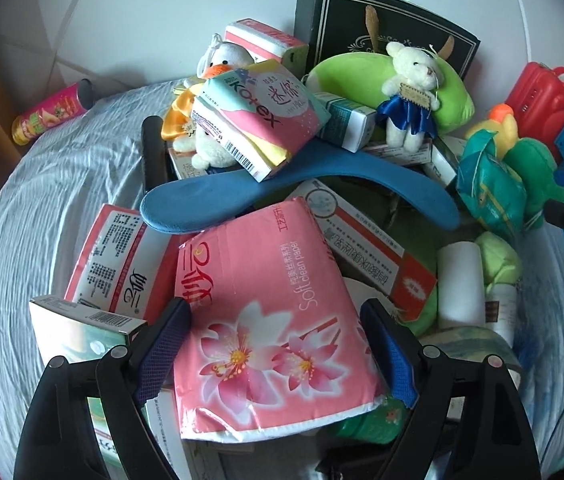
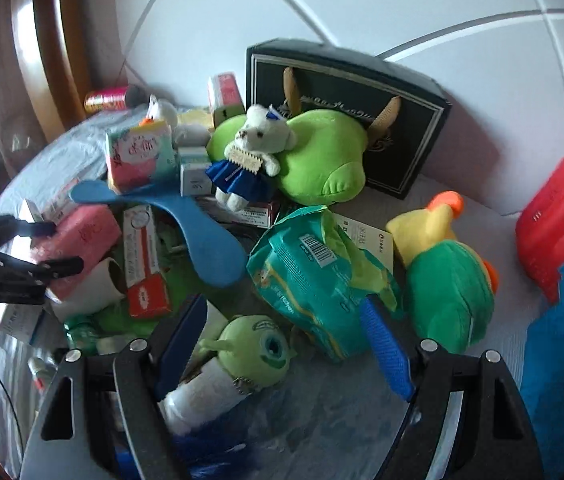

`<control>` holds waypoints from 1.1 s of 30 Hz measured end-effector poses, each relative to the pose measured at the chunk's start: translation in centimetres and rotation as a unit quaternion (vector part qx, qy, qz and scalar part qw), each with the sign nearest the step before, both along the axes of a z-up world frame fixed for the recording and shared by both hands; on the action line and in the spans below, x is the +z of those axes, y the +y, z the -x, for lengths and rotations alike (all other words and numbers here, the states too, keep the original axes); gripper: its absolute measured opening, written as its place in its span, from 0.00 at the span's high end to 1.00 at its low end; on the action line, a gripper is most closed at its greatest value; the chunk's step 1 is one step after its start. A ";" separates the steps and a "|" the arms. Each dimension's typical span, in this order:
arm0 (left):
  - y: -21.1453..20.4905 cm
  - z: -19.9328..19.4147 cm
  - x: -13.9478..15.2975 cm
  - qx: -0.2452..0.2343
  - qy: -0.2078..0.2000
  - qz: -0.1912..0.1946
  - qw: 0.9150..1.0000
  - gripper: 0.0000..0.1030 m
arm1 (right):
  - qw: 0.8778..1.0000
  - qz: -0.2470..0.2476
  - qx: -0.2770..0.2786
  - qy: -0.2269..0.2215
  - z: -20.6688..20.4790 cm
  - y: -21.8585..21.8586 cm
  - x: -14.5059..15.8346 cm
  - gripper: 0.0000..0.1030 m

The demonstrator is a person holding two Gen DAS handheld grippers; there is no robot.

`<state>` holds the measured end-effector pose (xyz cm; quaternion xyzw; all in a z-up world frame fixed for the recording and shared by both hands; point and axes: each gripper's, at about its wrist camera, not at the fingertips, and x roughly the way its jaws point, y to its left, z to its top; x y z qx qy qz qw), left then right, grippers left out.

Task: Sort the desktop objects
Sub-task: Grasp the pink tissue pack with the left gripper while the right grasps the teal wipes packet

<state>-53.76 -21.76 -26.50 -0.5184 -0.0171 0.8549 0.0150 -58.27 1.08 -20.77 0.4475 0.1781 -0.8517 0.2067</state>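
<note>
Left wrist view: left gripper spread wide astride the pink tissue pack, long axis running away between the fingers. Right gripper, open and empty, sits farther off.

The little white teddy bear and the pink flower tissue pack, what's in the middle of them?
In the left wrist view, a long blue curved foam piece lies between the teddy bear and the pink tissue pack, with a red-and-white box beside it.
</note>
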 end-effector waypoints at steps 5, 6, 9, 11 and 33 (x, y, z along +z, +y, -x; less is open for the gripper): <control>0.1 -0.4 -0.3 -0.001 0.018 0.010 1.000 0.15 | 0.993 -0.098 0.072 -0.013 3.2 -1.9 -4.2 0.24; 0.0 -0.5 -0.3 0.000 0.021 0.010 1.000 0.15 | 0.990 -0.112 0.088 -0.020 3.6 -2.2 -5.0 0.24; 0.0 -0.6 -0.4 0.002 0.028 0.010 1.000 0.14 | 0.979 -0.166 0.116 -0.019 4.6 -2.9 -7.1 0.22; 0.0 -0.7 -0.4 0.003 0.031 0.012 0.999 0.13 | 0.976 -0.180 0.125 -0.017 5.2 -3.0 -8.0 0.08; 0.1 -1.3 -1.1 0.021 0.050 0.040 0.998 0.25 | 0.988 -0.154 0.011 -0.003 5.5 -1.8 -8.6 0.43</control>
